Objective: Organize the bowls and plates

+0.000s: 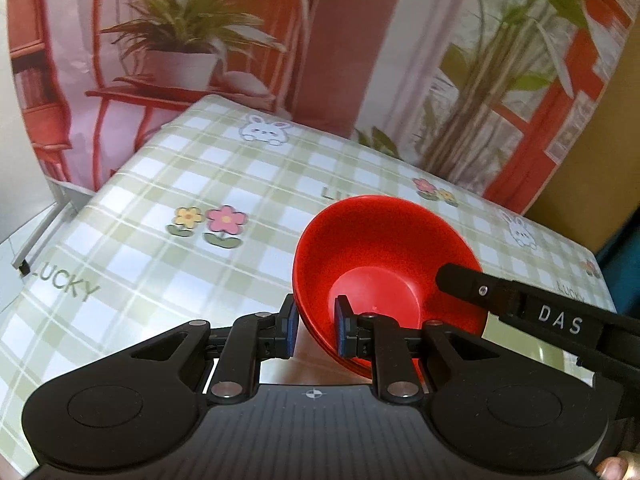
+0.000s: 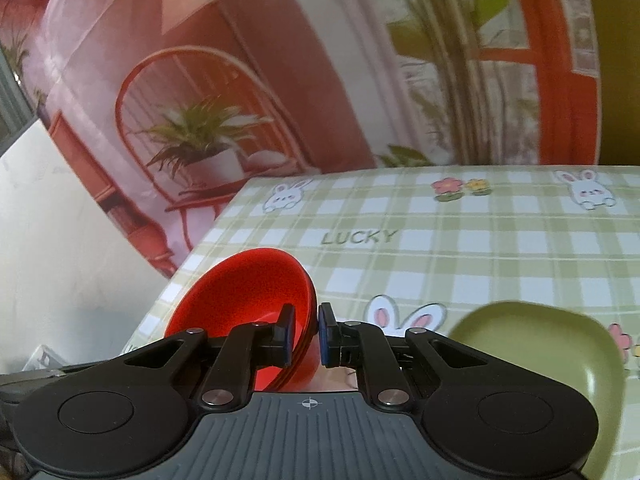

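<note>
Held item: red bowl stack [image 1: 384, 268], several nested red bowls, tilted, lifted clear of the tablecloth.
Left gripper [image 1: 316, 328]: jaws clenched on the near rim of the stack, one pad inside, one outside.
Right gripper [image 2: 306, 332]: jaws clenched on the opposite rim of the same stack [image 2: 244, 300]; in the left wrist view its black finger reaches over the bowl's right edge.
Nearby item: green dish [image 2: 560, 344], squarish with rounded corners, on the cloth just right of the right gripper, apart from the red bowls.
Obstructions: the far half of the cloth lies bare.
Surface: table [image 1: 168, 184] under a green-and-white checked cloth printed with rabbits, flowers and the word LUCKY.
Room: printed backdrop [image 1: 200, 32] behind the table, showing a red chair, potted plant and red window frame; pale wall at the left.
</note>
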